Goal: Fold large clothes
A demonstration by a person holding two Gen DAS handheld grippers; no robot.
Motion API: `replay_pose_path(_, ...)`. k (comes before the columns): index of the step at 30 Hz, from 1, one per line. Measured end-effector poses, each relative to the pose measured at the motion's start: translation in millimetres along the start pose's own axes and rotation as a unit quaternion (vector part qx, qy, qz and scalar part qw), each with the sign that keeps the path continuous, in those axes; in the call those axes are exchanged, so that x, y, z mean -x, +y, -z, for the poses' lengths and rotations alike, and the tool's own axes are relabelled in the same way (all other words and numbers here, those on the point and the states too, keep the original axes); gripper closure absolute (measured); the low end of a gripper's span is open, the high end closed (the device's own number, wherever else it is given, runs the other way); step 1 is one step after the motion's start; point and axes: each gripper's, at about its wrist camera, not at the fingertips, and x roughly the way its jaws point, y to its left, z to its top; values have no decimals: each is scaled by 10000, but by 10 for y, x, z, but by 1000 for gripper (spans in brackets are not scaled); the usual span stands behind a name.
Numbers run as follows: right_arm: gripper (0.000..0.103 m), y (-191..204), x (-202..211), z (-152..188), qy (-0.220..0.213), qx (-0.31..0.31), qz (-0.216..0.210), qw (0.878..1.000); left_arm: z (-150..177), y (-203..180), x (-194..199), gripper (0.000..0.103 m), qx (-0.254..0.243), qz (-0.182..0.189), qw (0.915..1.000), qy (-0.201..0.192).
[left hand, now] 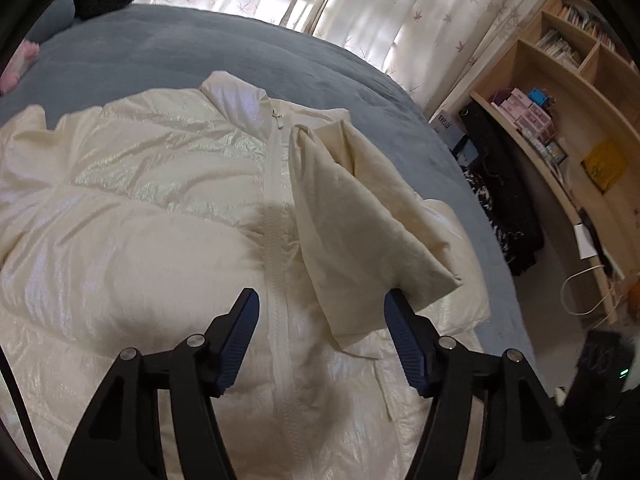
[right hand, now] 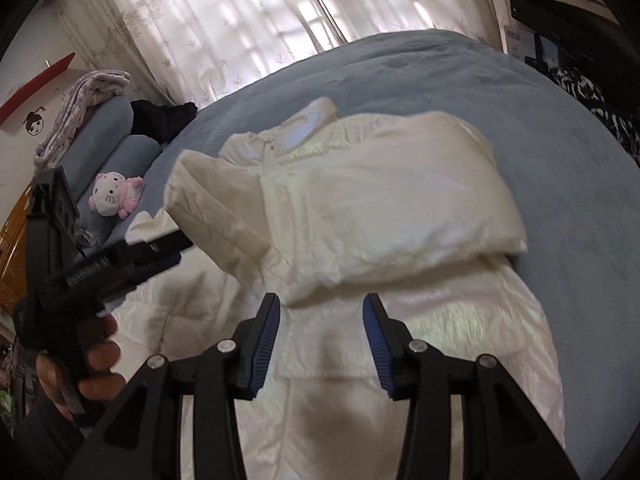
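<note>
Folding the sleeves inward looks like the step you are on: the cream puffer jacket [left hand: 160, 208] lies front-up on the blue-grey bedspread [left hand: 224, 48] with its zip [left hand: 276, 208] running straight ahead between the fingers of your left gripper [left hand: 322, 312]. Those fingers are spread, pinching nothing; the folded sleeve [left hand: 352, 216] just brushes the right one. Your right gripper [right hand: 322, 316] is also parted and empty, with the other sleeve [right hand: 400, 216] lying crosswise just past its fingertips. Next, I judge, you need to reach to the hem, below both pairs of fingers, grip it at two corners and carry it up toward the collar [left hand: 236, 92] evenly. No brand or label on the jacket is readable; a box on the shelf [left hand: 568, 128] bears print too small to read.
</note>
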Motion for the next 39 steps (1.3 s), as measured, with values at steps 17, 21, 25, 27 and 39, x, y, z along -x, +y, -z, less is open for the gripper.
replay_pose_path(17,60,-48,31,141,110,17,-55,9999,57,319,-166,29,139,126,9987,478)
replay_pose_path(21,60,-40,98,104,85,86,38,9999,-71,474,-334,33,377,-179,9976,547)
replay_pose_path(25,60,-107,156,27,137,109,235,9996,-193,460,-448,89,350,-412,9965,643)
replay_pose_path(27,60,-162,192,-65,179,91,288,9994,-294,283,-389,94,-48,-567,9974,431)
replay_pose_path(39,59,-726,4,-941,-126,17,1161,9932,-614,523,-753,87,-829,-1835,9793,216)
